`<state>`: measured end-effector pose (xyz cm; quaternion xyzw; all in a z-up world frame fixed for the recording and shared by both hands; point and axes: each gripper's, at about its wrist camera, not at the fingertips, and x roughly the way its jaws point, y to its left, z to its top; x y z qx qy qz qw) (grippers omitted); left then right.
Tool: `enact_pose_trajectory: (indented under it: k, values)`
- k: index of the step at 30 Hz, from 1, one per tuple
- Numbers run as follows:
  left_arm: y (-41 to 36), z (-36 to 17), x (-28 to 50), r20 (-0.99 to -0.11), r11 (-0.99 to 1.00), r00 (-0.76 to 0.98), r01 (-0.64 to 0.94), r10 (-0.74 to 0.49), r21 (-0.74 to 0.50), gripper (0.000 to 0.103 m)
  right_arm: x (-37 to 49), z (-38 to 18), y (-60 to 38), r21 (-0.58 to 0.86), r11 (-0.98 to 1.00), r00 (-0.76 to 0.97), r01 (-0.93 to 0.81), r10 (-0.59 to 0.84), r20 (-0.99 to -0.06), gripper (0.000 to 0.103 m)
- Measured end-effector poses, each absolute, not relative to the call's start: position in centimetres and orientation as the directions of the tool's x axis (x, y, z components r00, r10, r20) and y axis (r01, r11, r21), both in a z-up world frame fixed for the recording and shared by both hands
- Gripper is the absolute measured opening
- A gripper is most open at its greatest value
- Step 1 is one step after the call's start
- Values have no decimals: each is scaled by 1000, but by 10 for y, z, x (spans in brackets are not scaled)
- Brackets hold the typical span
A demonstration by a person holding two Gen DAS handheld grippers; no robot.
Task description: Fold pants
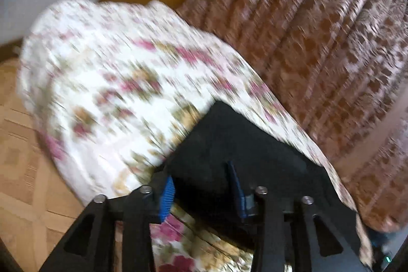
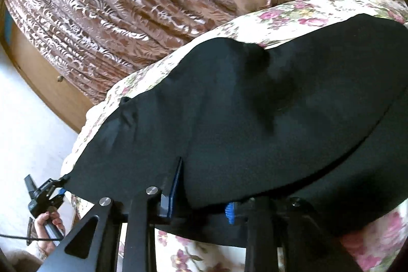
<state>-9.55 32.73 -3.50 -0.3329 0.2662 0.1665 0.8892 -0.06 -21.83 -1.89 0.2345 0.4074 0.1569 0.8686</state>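
Black pants (image 2: pixel 255 106) lie spread across a floral bedspread (image 2: pixel 293 14). My right gripper (image 2: pixel 201 200) is at the near edge of the pants; its jaws stand apart with the cloth edge lying between and over them. My left gripper (image 1: pixel 201 193) has its blue pads (image 1: pixel 167 195) apart around a corner of the pants (image 1: pixel 229 144). It also shows in the right wrist view (image 2: pixel 54 191) at the pants' left corner, held by a hand. The left wrist view is motion-blurred.
A brown patterned curtain (image 2: pixel 114 4) hangs behind the bed. A wooden cabinet with a knob (image 2: pixel 43 78) stands beside it. Patterned floor (image 1: pixel 23 170) lies left of the bed. A white wall (image 2: pixel 23 119) is at the left.
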Motion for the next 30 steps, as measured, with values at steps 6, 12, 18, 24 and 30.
enact_pose_trajectory:
  k: [6, 12, 18, 24, 30]
  values:
    - [312, 3, -110, -466, 747, 838, -498, 283, -441, 55, -17, -7, -245, 470, 879, 628, -78, 409, -662, 35]
    - [251, 12, -66, -444, 867, 896, -233, 15, -440, 68, -24, -3, -308, 478, 873, 699, 93, 285, -656, 39]
    - [182, -1, 4, -512, 897, 836, -58, -196, -438, 69, -9, -14, -389, 572, 750, 760, 331, 147, -633, 39]
    - [154, -22, 61, -604, 917, 764, -39, -228, -396, 73, 16, -35, -446, 702, 572, 787, 424, 150, -598, 39]
    - [151, -60, 80, -660, 928, 718, -51, -223, -370, 90, 46, -42, -462, 708, 555, 792, 437, 134, -595, 35]
